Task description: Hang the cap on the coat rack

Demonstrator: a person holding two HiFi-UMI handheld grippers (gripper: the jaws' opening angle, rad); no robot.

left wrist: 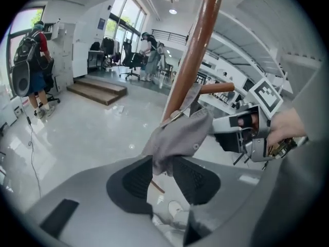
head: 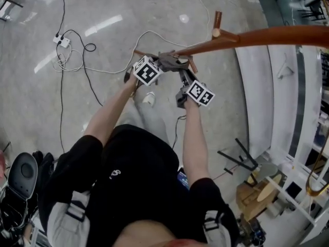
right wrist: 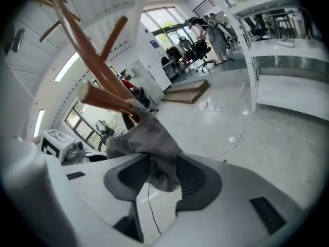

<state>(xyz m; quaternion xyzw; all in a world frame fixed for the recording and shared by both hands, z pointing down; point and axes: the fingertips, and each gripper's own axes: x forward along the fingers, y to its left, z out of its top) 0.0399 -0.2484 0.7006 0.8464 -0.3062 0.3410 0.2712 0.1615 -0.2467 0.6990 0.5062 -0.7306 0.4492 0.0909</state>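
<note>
Head view: grey cap [head: 169, 62] draped on coat rack [head: 267, 36] (a wooden peg)

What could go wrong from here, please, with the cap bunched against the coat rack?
1. The cap hangs between the open jaws of both the left tongs and the right tongs; drawing back carelessly could snag it and drag it away.
2. It sits bunched against the coat rack beside a peg; whether it is truly hooked cannot be told, so it might slip down once freed.
</note>
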